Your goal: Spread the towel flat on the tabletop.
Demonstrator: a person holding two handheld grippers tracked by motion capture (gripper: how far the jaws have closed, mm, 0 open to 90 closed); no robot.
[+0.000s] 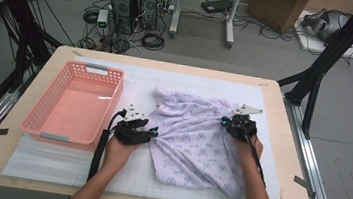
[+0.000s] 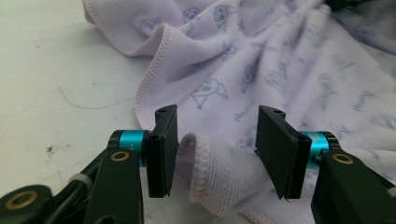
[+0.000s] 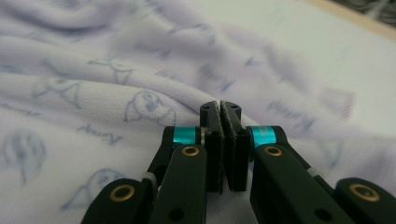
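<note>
Shut right gripper fingers hide any pinched towel.

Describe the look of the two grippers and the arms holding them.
Both the left gripper and right gripper are black, with flat black jaws, teal collars behind them and brass-coloured rivets on the links. Each carries a grey three-cornered plate on top and trails a black cable along the forearm. The forearms are bare, with no sleeves.

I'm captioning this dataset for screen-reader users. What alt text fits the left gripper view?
The left gripper, its two black jaws standing apart, straddles a raised fold of hem on a pale lilac cloth printed with small blue animal figures. The jaws do not press on the fold. The rumpled cloth lies on a white table mat.
</note>
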